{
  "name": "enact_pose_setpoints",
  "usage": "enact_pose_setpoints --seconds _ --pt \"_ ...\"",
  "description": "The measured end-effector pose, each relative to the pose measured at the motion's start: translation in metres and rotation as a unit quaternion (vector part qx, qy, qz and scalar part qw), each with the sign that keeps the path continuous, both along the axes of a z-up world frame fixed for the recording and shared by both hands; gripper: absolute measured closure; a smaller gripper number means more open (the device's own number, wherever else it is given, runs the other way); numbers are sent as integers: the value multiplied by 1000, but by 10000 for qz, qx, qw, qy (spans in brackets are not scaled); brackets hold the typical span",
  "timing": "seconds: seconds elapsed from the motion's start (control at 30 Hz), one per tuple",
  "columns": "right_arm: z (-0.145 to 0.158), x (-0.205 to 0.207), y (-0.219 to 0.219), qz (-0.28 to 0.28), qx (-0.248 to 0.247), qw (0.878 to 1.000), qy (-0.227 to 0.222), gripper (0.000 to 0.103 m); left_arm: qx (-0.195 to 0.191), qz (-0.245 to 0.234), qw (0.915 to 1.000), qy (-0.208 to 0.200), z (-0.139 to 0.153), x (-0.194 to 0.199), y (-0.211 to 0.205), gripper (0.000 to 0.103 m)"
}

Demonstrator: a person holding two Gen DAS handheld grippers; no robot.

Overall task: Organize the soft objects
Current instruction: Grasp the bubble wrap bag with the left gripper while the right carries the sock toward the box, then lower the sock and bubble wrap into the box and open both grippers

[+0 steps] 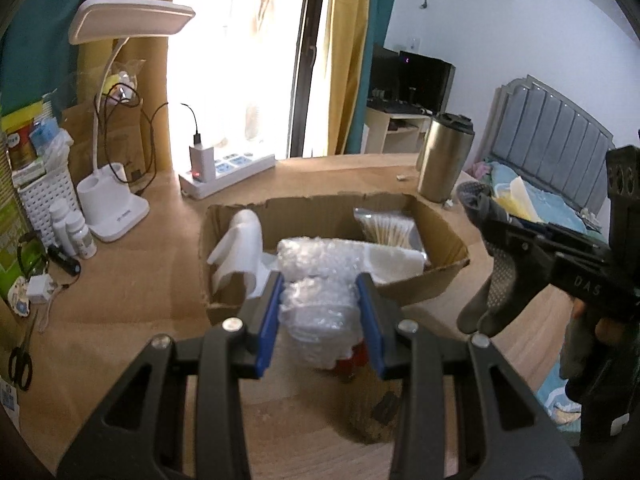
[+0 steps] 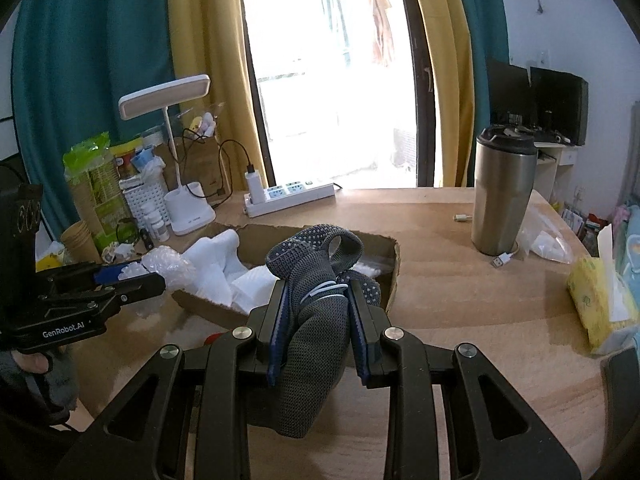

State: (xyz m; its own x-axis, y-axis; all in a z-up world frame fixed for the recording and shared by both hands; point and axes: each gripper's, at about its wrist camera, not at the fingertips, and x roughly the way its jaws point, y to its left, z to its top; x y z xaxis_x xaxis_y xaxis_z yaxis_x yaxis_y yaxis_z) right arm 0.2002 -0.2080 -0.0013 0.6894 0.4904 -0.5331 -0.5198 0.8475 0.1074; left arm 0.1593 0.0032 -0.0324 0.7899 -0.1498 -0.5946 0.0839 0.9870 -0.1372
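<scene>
My left gripper [image 1: 320, 296] is shut on a wad of clear bubble wrap [image 1: 320, 312] and holds it at the near edge of an open cardboard box [image 1: 440, 272]. The box holds white foam pieces [image 1: 240, 248], more bubble wrap [image 1: 316, 258] and a bag of cotton swabs [image 1: 390, 228]. My right gripper [image 2: 318, 292] is shut on grey knit socks with grip dots [image 2: 316, 320], just in front of the box [image 2: 394, 264]. In the left wrist view the right gripper [image 1: 496, 248] with the socks [image 1: 492, 280] hangs at the right of the box.
A steel tumbler [image 2: 502, 196] stands on the wooden table [image 2: 460, 304] right of the box. A power strip [image 2: 292, 196], a white desk lamp [image 2: 188, 208], bottles and a basket sit at the back left. A tissue pack [image 2: 596, 300] lies at the right edge.
</scene>
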Motion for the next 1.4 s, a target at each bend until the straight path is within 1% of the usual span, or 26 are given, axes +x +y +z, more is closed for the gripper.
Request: enact_pose_setpoints --seconds 0.47,0.67,0.87,1.0,1.4 --pt "7 28 -3 -58 119 9999 -3 73 -81 -33 10000 -41 4 28 1 65" --pt "11 40 4 -74 98 9999 -36 73 -141 -47 9999 -65 4 39 6 65" --pt "14 53 14 -39 112 9999 -37 73 -222 -47 9997 -75 3 47 13 65" --pt "14 59 26 82 109 9999 1 73 -310 -40 9995 -77 0 51 17 65" --pt "2 80 62 315 -11 9993 195 73 -512 -99 9986 12 -12 69 27 64"
